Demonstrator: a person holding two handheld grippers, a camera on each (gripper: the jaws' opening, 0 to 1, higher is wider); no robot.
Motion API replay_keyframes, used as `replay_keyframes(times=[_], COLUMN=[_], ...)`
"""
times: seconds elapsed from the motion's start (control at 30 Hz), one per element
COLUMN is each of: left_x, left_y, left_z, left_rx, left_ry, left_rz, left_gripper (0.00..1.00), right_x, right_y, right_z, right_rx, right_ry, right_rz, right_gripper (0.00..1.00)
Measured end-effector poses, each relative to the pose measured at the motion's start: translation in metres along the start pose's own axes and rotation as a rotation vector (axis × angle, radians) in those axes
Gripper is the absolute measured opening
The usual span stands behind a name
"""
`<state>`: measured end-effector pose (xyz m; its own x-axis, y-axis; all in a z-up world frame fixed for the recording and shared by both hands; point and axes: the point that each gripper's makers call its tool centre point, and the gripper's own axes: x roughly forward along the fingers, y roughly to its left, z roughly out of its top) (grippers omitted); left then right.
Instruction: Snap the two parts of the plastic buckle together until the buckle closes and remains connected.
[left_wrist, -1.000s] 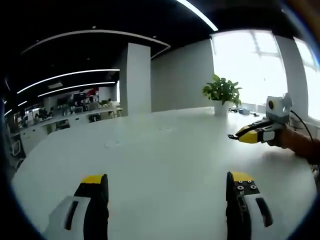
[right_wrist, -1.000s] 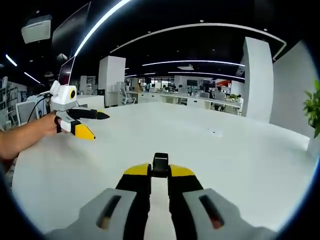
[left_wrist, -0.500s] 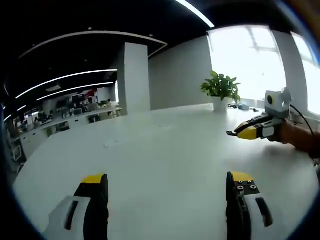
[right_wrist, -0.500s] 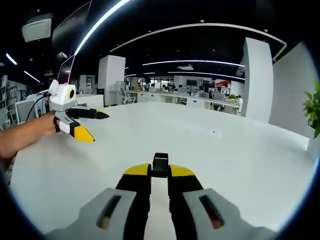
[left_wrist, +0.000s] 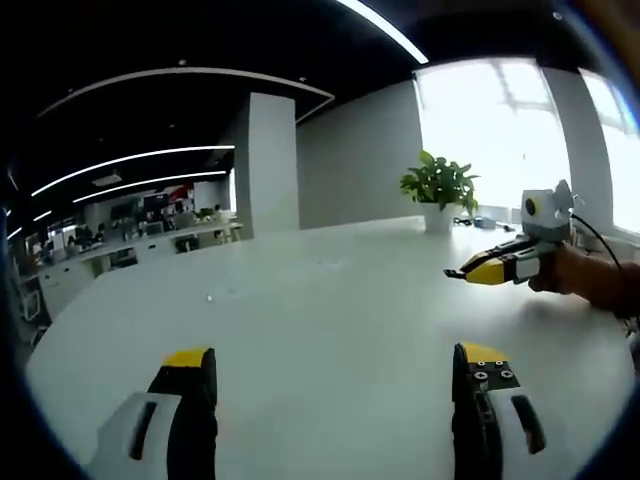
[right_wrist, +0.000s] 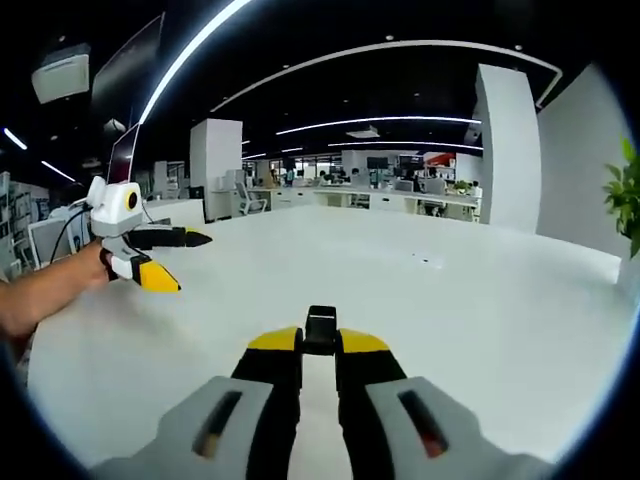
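In the right gripper view we see the right gripper (right_wrist: 320, 345) with its black, yellow-tipped jaws pressed together on a small black plastic buckle part (right_wrist: 321, 328), which pokes out as a short boxy stub just past the tips, glossy on its top face with a paler rim at its far end. It is too small for us to tell whether it carries prongs or a socket. The part hangs above the broad white table (right_wrist: 450, 330), not touching it as far as we can tell.

Off to the left in that view, the left gripper (right_wrist: 172, 258) is held by a bare hand (right_wrist: 88, 275) over the table's edge, its two jaws well spread, one black and one with a yellow tip, nothing between them.

In the left gripper view, the left gripper (left_wrist: 335, 375) shows the same: its two jaws stand far apart at the bottom, bare table surface between them. Farther right we see the right gripper (left_wrist: 470, 272) from the side, held by a hand (left_wrist: 575, 282), its yellow-tipped jaws closed to a thin dark point where the buckle part sits, though it is only a sliver here.

A green potted plant in a white pot (left_wrist: 440, 190) stands at the far side of the table near the bright window (left_wrist: 500, 130), and a white square pillar (left_wrist: 270, 165) rises behind the table
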<state>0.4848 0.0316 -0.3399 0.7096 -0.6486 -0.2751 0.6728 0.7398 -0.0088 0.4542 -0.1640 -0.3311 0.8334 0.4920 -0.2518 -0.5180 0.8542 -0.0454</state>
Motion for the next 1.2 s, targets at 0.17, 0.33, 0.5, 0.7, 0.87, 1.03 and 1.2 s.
replay_keyframes(times=[0.17, 0.33, 0.5, 0.7, 0.87, 1.03, 1.2], left_x=[0.001, 0.003, 0.001, 0.000, -0.001, -0.001, 0.000], left_y=[-0.005, 0.002, 0.003, 0.001, 0.004, 0.004, 0.005], left_z=[0.000, -0.001, 0.000, 0.002, 0.004, 0.004, 0.005], left_rx=[0.015, -0.016, -0.028, -0.023, -0.033, -0.032, -0.033], left_ry=[0.000, -0.002, -0.009, -0.015, -0.023, -0.021, -0.025], left_rz=[-0.012, 0.000, 0.000, -0.004, 0.004, 0.004, 0.001], left_gripper=[1.00, 1.00, 1.00, 1.00, 1.00, 1.00, 1.00], right_x=[0.005, 0.017, 0.026, 0.034, 0.041, 0.051, 0.056], right_y=[-0.004, -0.002, 0.003, -0.004, -0.009, -0.009, -0.009], right_z=[0.001, 0.008, 0.001, 0.003, 0.005, 0.009, 0.011], right_rx=[0.015, 0.018, 0.011, -0.003, -0.009, -0.015, -0.018], right_ry=[0.007, 0.004, 0.034, 0.040, 0.042, 0.042, 0.037], right_rz=[-0.010, -0.001, 0.018, 0.003, -0.005, -0.002, 0.003], right_gripper=[0.11, 0.11, 0.11, 0.11, 0.11, 0.11, 0.11])
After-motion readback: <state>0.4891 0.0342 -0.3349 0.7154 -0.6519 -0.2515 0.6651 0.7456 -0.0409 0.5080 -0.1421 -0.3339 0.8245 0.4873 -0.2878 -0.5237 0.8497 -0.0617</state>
